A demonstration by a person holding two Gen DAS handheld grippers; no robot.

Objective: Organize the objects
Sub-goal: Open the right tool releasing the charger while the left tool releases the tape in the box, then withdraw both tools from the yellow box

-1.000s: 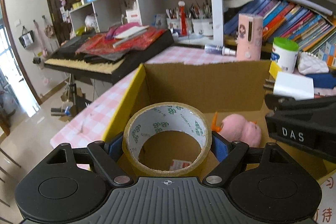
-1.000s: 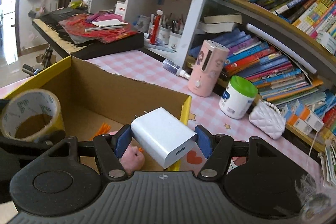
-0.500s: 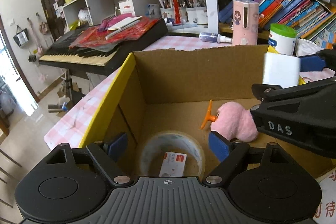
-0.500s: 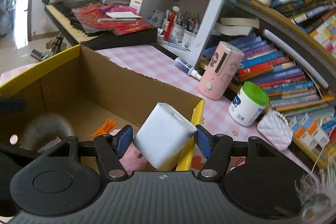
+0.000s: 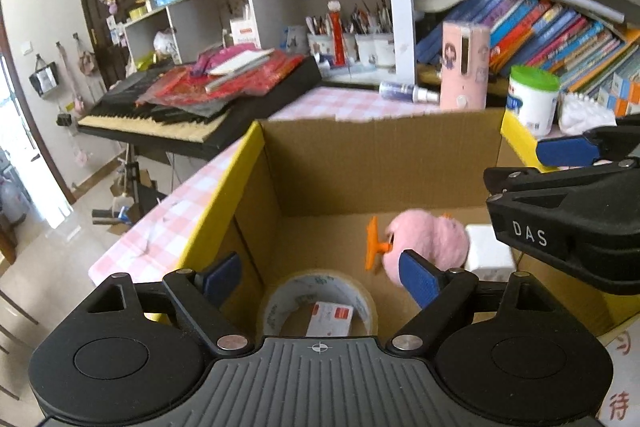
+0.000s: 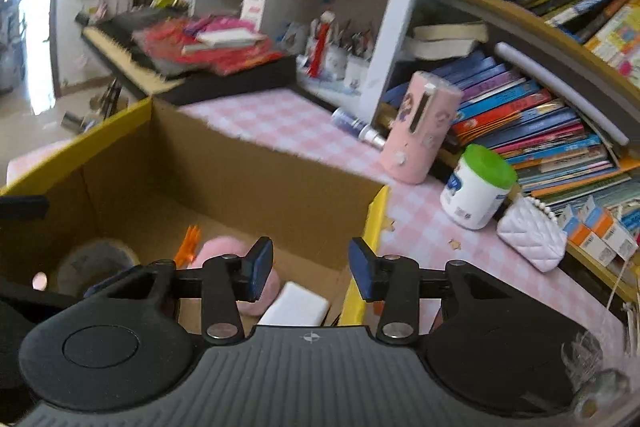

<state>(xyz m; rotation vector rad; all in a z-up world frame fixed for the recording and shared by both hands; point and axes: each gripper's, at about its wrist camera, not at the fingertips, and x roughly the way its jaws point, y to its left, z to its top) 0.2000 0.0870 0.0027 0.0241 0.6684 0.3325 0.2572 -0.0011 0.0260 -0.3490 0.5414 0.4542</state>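
An open cardboard box (image 5: pixel 380 163) with yellow-edged flaps stands on the pink checked table. On its floor lie a roll of tape (image 5: pixel 362 297) ringed around a small white-and-red pack (image 5: pixel 330 317), a pink plush (image 5: pixel 428 239) and a white charger (image 5: pixel 486 251). My left gripper (image 5: pixel 320 277) hovers open just above the tape, touching nothing. Over the box's right side my right gripper (image 6: pixel 310 269) has its pads a narrow gap apart and empty. The charger (image 6: pixel 298 305) rests below it beside the plush (image 6: pixel 224 247). The right gripper (image 5: pixel 532 167) also shows at the edge of the left wrist view.
Behind the box on the tablecloth (image 6: pixel 280 123) stand a pink cylinder (image 6: pixel 420 131), a white jar with a green lid (image 6: pixel 476 187), a spray bottle (image 6: pixel 356 127) and a white quilted purse (image 6: pixel 532 233). Bookshelves rise behind them. A keyboard (image 5: pixel 160 119) piled with red papers sits left.
The left gripper opened and the tape roll dropped to the box floor. The right gripper let go of the charger, which fell in beside the plush, and its pads came closer together.
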